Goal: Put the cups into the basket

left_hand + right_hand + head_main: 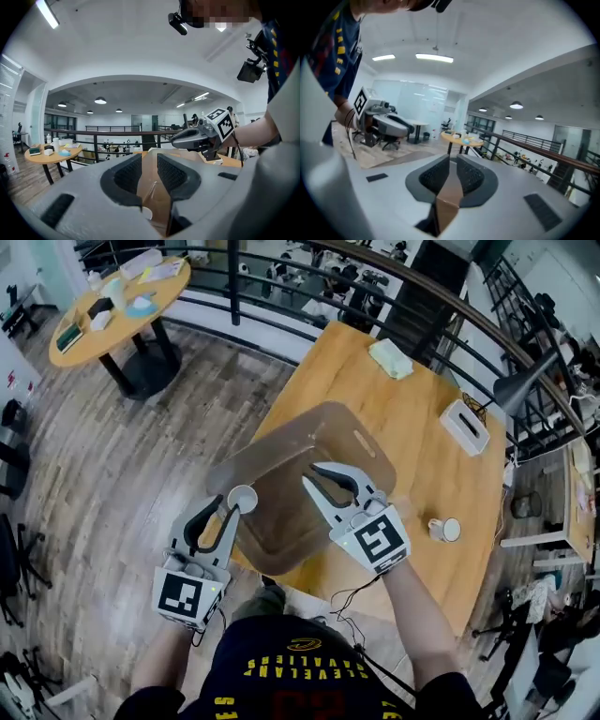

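I hold a translucent brown basket [319, 432] over the near left corner of the wooden table [412, 474], one gripper on each side. My left gripper [228, 505] is shut on its left wall, and the brown wall [154, 187] fills the gap between the pads. A white cup [242, 498] sits right at this gripper's tips; whether it is inside the basket I cannot tell. It also peeks out low between the jaws as the cup [145, 213]. My right gripper [310, 474] is shut on the basket's near wall [451, 192]. A second cup [442, 530] lies on the table, right of that gripper.
A white box [465, 426] and a green cloth [390, 358] lie on the table's far part. A black railing [281, 268] runs behind it, with a lamp [525, 381] at the right. A round table [120, 306] with clutter stands on the wood floor at far left.
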{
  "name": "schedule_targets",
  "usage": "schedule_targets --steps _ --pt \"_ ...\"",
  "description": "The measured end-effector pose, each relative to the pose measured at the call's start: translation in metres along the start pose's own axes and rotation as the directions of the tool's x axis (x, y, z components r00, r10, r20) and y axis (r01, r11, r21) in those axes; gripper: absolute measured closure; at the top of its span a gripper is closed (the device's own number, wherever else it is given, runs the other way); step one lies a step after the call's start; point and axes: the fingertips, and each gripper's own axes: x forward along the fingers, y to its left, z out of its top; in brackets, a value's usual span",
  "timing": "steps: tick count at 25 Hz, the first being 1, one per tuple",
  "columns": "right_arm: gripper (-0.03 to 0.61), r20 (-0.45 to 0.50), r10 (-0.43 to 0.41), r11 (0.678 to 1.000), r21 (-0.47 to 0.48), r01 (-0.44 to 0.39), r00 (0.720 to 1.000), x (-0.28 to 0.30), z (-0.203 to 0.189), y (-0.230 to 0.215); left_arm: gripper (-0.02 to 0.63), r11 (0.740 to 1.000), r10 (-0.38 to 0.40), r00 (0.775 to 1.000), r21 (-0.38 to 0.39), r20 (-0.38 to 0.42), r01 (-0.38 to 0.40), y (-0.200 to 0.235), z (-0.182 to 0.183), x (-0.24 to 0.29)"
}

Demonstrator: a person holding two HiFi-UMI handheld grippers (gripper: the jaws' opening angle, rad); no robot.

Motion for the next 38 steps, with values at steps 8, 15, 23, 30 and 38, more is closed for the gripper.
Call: schedule_targets --steps 8,15,23,30,38 --pt "0.558 -0.029 -0.386 0.866 0.333 0.373 0.922 -0.184 -0.065 -0.009 0.523 0.992 -0.099 0.989 0.084 0.105 0.09 -0.123 0.046 0.018" --pt "0.558 -0.185 -0.569 0.663 0.474 0.58 0.801 -0.328 -0.142 0.028 0.523 0.962 -0.27 0.961 0.047 0.053 0.268 -0.255 0.029 0.022" --pt "0.558 -0.221 -0.653 0.537 0.541 0.648 0.725 -0.43 -0.166 0.096 0.523 0.837 -0.542 0.835 -0.146 -0.089 0.528 -0.423 -0.037 -0.001" --pt "0.558 -0.21 -0.726 0.466 0.549 0.694 0.655 -0.489 -0.157 0.126 0.523 0.713 -0.699 0.714 -0.131 -0.043 0.689 -0.518 -0.025 -0.029" --pt "0.558 -0.238 -0.794 0.381 0.524 0.762 0.56 -0.545 -0.162 0.154 0.523 0.607 -0.795 0.604 -0.089 -0.055 0.79 -0.582 -0.026 -0.055"
